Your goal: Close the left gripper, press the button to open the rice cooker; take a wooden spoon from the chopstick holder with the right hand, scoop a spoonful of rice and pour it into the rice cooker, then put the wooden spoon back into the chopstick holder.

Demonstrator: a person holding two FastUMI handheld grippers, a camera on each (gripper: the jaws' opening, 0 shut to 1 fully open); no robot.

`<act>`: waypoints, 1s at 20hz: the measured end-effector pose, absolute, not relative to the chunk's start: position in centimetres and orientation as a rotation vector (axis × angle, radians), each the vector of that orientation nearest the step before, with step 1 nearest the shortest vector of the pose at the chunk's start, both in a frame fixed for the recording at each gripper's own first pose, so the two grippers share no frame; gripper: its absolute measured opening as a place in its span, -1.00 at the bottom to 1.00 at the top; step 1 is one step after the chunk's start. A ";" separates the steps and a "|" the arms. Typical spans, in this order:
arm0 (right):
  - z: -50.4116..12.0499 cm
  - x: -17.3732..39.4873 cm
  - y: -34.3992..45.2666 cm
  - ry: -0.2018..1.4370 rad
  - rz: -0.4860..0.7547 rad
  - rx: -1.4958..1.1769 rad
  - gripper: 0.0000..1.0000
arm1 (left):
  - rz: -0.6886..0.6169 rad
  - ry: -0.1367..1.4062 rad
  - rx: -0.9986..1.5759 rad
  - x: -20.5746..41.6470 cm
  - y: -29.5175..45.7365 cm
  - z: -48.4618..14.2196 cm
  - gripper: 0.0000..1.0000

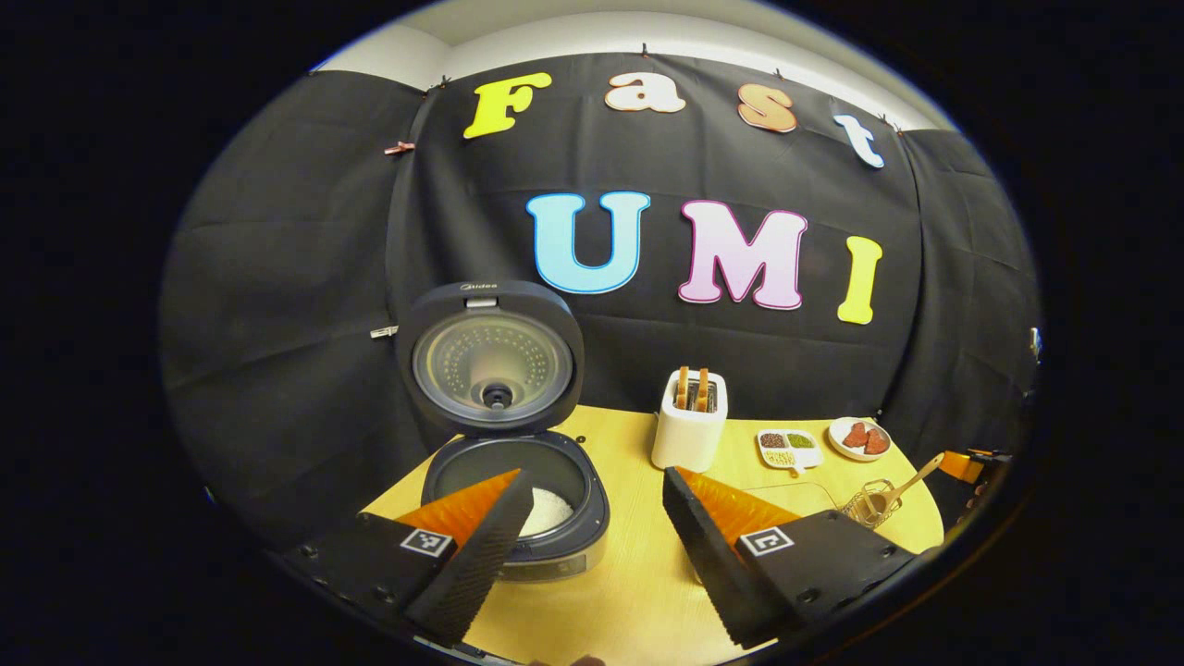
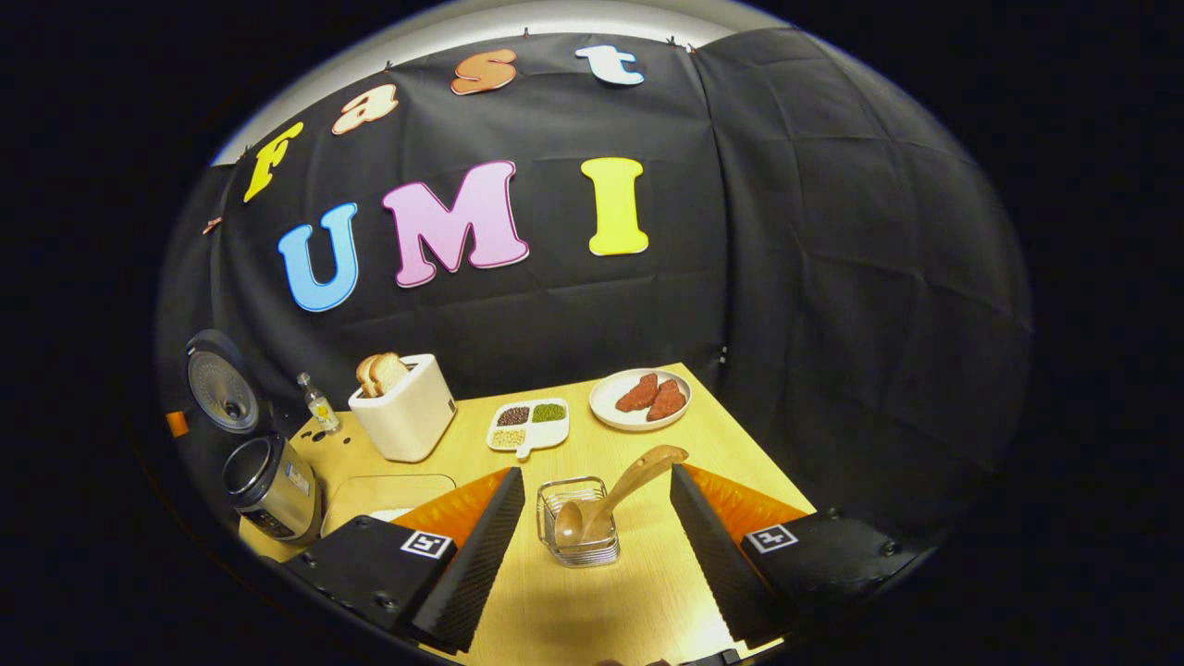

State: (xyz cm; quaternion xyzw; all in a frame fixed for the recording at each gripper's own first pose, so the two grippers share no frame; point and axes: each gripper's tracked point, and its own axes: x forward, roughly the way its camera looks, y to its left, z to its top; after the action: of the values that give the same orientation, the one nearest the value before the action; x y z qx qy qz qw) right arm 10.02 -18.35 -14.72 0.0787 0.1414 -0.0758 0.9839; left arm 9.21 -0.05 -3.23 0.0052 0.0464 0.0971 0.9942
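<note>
Two grippers are held above a light wooden desk (image 2: pixel 638 592), and both stand with their fingers spread wide and nothing between them.

In the left gripper view, the left gripper (image 1: pixel 597 518) hovers in front of the rice cooker (image 1: pixel 515 518). The cooker's lid (image 1: pixel 490 356) is raised upright, and white rice (image 1: pixel 548 510) lies in the inner pot. The gripper's left finger overlaps the front of the pot in this view; whether it touches cannot be told. To the right of the cooker stands a white toaster (image 1: pixel 689 421) with bread slices in its slots. Farther right lie a divided dish of grains (image 1: pixel 788 447) and a plate with reddish pieces (image 1: pixel 859 437).

In the right gripper view, the right gripper (image 2: pixel 597 532) faces the chopstick holder (image 2: pixel 575 520), a clear wire-framed container standing on the desk between the fingers but apart from both. The wooden spoon (image 2: pixel 615 499) rests in the holder, bowl down, with its handle leaning up toward the right. Behind the holder lie the divided dish (image 2: pixel 529 425) and the plate (image 2: pixel 640 399). The toaster (image 2: pixel 402 404) stands to the left, a small bottle (image 2: pixel 319 404) beside it, and the rice cooker (image 2: pixel 268 486) at the desk's far left edge. A shallow tray (image 2: pixel 388 495) lies between cooker and holder.
</note>
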 end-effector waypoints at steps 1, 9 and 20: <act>-15.6 10.5 -18.7 0.302 -0.151 0.169 0.97 | 0.203 0.105 0.006 8.9 -0.4 -4.0 0.94; -21.5 16.0 -19.9 0.393 -0.146 0.230 0.98 | 0.248 0.237 -0.004 6.5 -2.7 -9.6 0.94; -22.5 19.8 -20.4 0.362 -0.142 0.391 -0.61 | 0.243 0.354 -0.081 6.8 -4.6 -14.6 0.94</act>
State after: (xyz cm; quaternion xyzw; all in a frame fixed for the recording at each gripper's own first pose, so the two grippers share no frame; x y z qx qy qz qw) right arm 19.79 -20.44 -22.50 0.1932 0.1786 -0.0699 0.9623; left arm 6.81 -4.61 -14.61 -0.0404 0.1755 0.1207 0.9762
